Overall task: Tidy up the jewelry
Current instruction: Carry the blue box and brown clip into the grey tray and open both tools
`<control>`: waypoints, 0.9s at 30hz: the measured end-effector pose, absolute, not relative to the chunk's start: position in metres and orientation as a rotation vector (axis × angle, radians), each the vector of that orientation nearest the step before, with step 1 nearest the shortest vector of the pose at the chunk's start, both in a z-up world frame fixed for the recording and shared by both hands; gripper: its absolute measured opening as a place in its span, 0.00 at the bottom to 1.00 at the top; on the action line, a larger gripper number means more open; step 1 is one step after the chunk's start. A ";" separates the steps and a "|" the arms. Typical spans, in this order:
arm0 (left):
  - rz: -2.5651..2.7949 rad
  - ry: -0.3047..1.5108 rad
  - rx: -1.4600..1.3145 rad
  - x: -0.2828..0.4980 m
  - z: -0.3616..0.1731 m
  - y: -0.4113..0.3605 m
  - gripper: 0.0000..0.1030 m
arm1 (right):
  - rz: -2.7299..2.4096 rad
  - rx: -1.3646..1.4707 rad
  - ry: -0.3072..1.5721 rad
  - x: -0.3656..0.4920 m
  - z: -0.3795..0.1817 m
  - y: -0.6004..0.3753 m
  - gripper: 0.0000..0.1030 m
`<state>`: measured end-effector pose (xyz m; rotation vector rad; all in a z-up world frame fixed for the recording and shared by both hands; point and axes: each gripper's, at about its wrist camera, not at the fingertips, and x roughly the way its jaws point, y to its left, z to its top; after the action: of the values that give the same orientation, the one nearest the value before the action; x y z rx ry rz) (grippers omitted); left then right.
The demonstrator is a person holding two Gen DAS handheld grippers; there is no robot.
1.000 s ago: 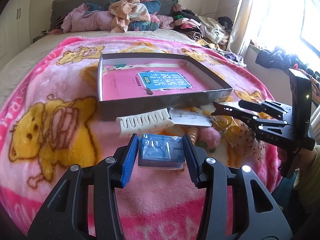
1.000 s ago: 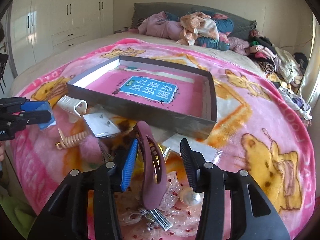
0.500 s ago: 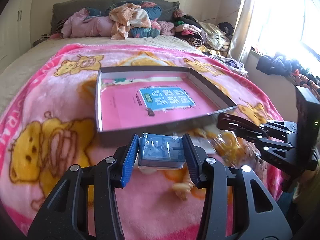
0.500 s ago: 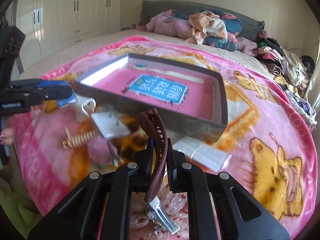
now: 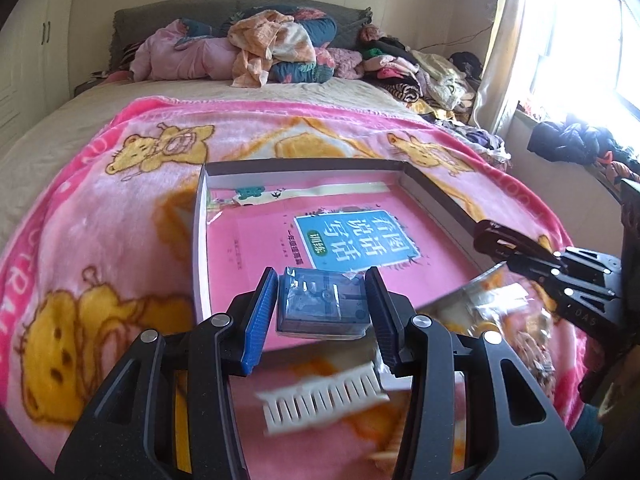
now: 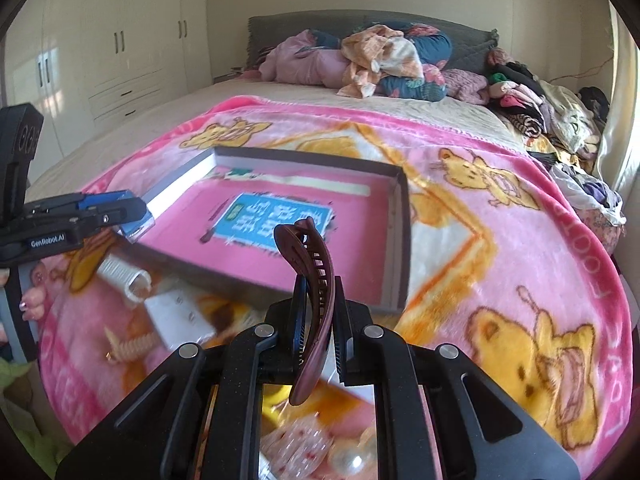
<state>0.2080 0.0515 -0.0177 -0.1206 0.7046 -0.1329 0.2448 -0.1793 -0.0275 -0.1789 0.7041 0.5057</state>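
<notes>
The left tongs (image 5: 322,312) are gripping a small clear blue case (image 5: 322,305) over the near edge of the shallow tray (image 5: 200,240). The right tongs (image 6: 318,320) are clamping a maroon hair clip (image 6: 314,300) upright, near the tray's near wall. "GenRobot.AI" is showing on the left tongs' side. A teal label with Chinese characters (image 5: 356,240) is lying inside the tray, with open pink floor around it. A white comb (image 5: 324,398) is lying on the pink blanket (image 6: 500,240).
</notes>
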 end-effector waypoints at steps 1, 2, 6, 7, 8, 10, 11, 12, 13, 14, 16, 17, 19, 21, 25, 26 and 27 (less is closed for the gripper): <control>-0.127 0.709 -0.121 0.212 -0.020 0.051 0.36 | 0.499 -0.174 0.707 0.250 -0.027 -0.179 0.11; -0.125 0.711 -0.121 0.215 -0.021 0.052 0.35 | 0.495 -0.171 0.710 0.254 -0.027 -0.179 0.11; -0.108 0.726 -0.120 0.229 -0.028 0.053 0.36 | 0.471 -0.170 0.729 0.271 -0.030 -0.175 0.11; -0.106 0.730 -0.121 0.232 -0.029 0.054 0.36 | 0.466 -0.171 0.733 0.275 -0.031 -0.174 0.11; -0.103 0.735 -0.121 0.236 -0.031 0.055 0.36 | 0.463 -0.170 0.738 0.278 -0.033 -0.173 0.11; -0.098 0.750 -0.115 0.243 -0.034 0.055 0.36 | 0.453 -0.166 0.749 0.285 -0.035 -0.172 0.12; -0.095 0.755 -0.112 0.245 -0.036 0.055 0.36 | 0.447 -0.165 0.755 0.290 -0.037 -0.171 0.11; -0.094 0.759 -0.110 0.247 -0.038 0.054 0.36 | 0.443 -0.164 0.760 0.293 -0.039 -0.171 0.11; -0.093 0.765 -0.106 0.251 -0.040 0.053 0.36 | 0.435 -0.163 0.767 0.297 -0.041 -0.170 0.11; -0.093 0.769 -0.105 0.253 -0.042 0.053 0.36 | 0.428 -0.162 0.774 0.301 -0.043 -0.170 0.11; -0.093 0.778 -0.106 0.256 -0.045 0.052 0.36 | 0.418 -0.163 0.783 0.309 -0.046 -0.169 0.11; -0.092 0.781 -0.105 0.257 -0.047 0.052 0.36 | 0.412 -0.157 0.789 0.313 -0.047 -0.170 0.12; -0.088 0.786 -0.100 0.259 -0.049 0.051 0.36 | 0.403 -0.139 0.799 0.320 -0.050 -0.170 0.12; -0.089 0.791 -0.096 0.260 -0.051 0.051 0.36 | 0.393 -0.129 0.808 0.326 -0.053 -0.171 0.12; -0.089 0.789 -0.081 0.260 -0.053 0.049 0.36 | 0.376 -0.127 0.829 0.336 -0.059 -0.169 0.12; -0.090 0.789 -0.082 0.260 -0.054 0.048 0.36 | 0.371 -0.129 0.832 0.338 -0.060 -0.169 0.12; -0.091 0.789 -0.082 0.260 -0.054 0.048 0.36 | 0.368 -0.130 0.835 0.340 -0.061 -0.169 0.12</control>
<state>0.2598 0.0478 -0.0541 -0.0819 0.7889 -0.0910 0.3401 -0.1688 -0.0614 -0.1304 0.8351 0.3676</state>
